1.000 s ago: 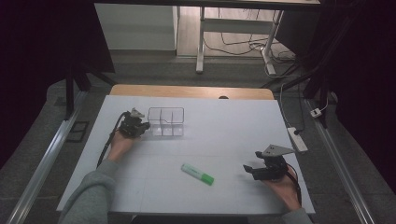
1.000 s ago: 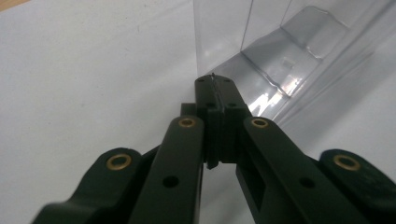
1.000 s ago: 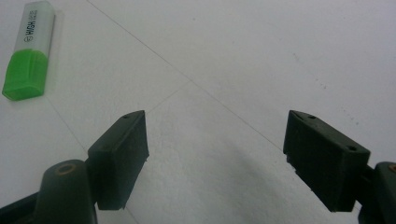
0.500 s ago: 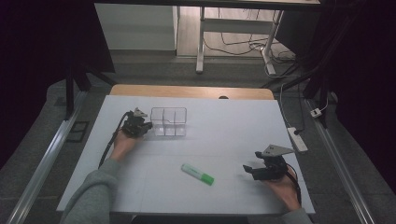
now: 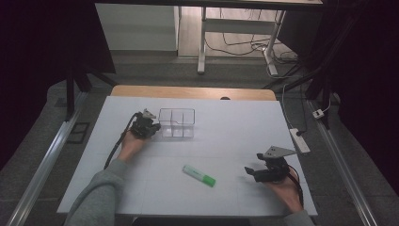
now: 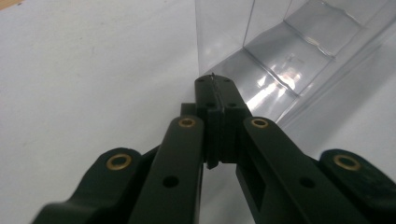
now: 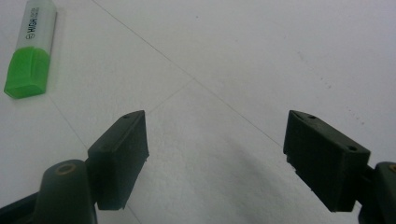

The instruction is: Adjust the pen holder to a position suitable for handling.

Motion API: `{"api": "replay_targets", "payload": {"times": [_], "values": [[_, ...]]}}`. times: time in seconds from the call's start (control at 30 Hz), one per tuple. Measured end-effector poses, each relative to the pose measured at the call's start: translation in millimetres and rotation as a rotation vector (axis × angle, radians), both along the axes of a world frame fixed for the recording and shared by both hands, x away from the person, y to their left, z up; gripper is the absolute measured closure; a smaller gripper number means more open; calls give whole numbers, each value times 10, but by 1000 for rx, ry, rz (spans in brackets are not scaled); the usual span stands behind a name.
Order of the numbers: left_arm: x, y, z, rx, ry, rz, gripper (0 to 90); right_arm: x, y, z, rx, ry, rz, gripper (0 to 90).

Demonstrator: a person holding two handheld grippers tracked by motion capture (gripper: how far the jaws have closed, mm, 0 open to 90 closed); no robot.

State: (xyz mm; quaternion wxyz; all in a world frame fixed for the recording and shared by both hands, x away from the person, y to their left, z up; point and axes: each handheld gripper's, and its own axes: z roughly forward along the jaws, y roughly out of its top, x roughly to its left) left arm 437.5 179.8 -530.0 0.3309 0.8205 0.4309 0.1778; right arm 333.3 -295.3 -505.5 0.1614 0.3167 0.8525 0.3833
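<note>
**Claws: left one pressed against the organiser, right one idle by the highlighter**

Right claw (image 5: 251,173), nearest the person, rests on the white desk (image 5: 235,127) with its jaws wide apart and nothing between them. In the right gripper view the desk shows bare between the two pads.

Green-and-white plastic highlighter pen (image 5: 199,175) lies flat on the desk, left of the right claw and apart from it, green cap end pointing towards that claw.

Left claw (image 5: 151,126) sits further out, jaws together with nothing clamped. Its tip is at the left end wall of the clear plastic divided organiser box (image 5: 177,123). From the left gripper view (image 6: 214,83) it looks to be touching the wall's lower edge.

My read of the step: shoving the box along the desk with the closed tip.
- Keep the tip low on the wall, or the box may tip.
- Push through the middle of the end wall, otherwise it will likely swivel.
- Go slowly; light clear plastic probably skids.
- Leave the right claw parked, clear of the pen.

Count:
- claws: 2
- highlighter: 1
- organiser box: 1, with six compartments as best I can tell
- desk: 1
</note>
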Motion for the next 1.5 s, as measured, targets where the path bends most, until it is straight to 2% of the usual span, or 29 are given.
{"api": "replay_targets", "payload": {"times": [0.93,1.5], "values": [[88,-425,-23,-11,14,-85,889,-8,9,0,-6,0,3,207],[132,-589,-42,-6,14,-113,889,-10,1,-13,-10,6,-1,207]]}}
